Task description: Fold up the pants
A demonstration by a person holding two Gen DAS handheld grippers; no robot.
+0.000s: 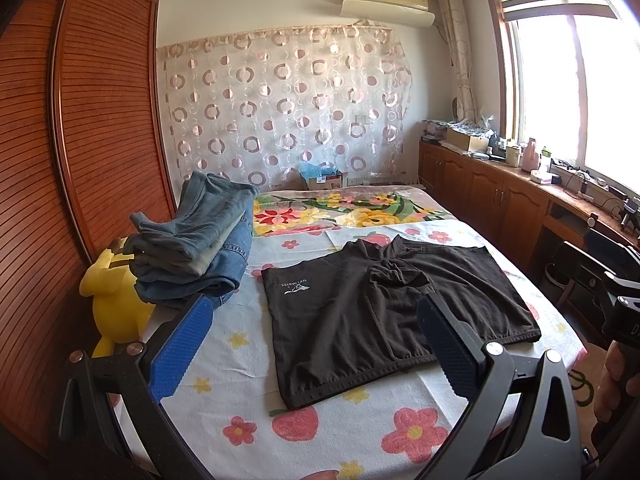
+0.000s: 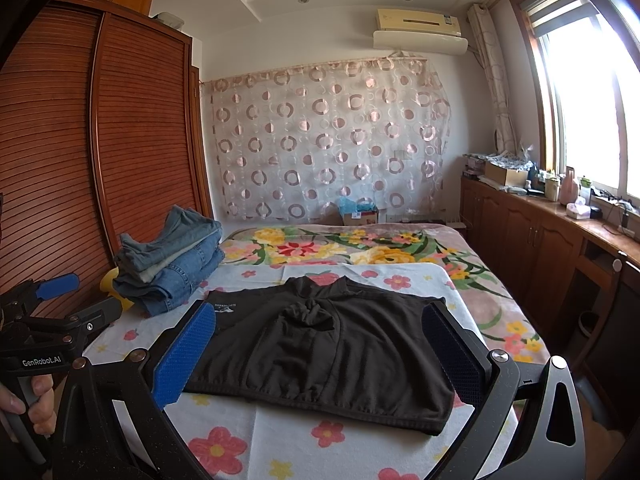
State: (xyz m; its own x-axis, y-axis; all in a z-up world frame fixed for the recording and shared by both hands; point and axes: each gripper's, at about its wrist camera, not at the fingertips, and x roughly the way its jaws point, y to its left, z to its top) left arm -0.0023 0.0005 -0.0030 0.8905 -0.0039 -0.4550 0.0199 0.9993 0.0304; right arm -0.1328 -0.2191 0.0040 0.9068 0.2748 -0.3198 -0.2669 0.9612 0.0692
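Dark brown pants (image 1: 384,312) lie folded flat on the flowered bed sheet (image 1: 248,412), a white logo near their left edge. They also show in the right wrist view (image 2: 320,352). My left gripper (image 1: 316,344) is open and empty, held above the near edge of the pants. My right gripper (image 2: 320,356) is open and empty, with the pants between its fingers below. The left gripper shows at the left of the right wrist view (image 2: 56,312). The right gripper's body shows at the right edge of the left wrist view (image 1: 616,292).
A stack of folded blue jeans (image 1: 196,248) sits on the bed's left side, also in the right wrist view (image 2: 172,264). A yellow plush toy (image 1: 112,300) sits beside it by the wooden wardrobe (image 1: 100,120). Wooden cabinets (image 1: 500,196) with clutter run under the window at right.
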